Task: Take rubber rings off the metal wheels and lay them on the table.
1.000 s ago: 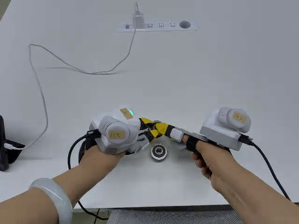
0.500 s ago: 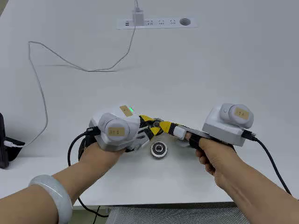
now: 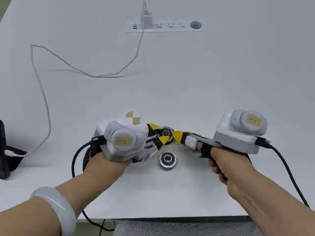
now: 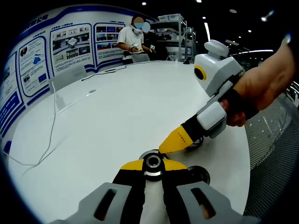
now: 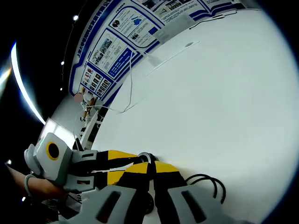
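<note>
The left gripper (image 3: 160, 134) is clamped on a metal wheel (image 3: 168, 132) near the front edge of the counter (image 3: 221, 73). The right gripper (image 3: 176, 133) has its jaws pressed together, yellow tips touching that wheel's rim. The wheel is a small silvery disc with a dark band round its edge, and there are two in all: the held one and a second wheel (image 3: 167, 160) lying flat on the counter just in front of it.
</note>
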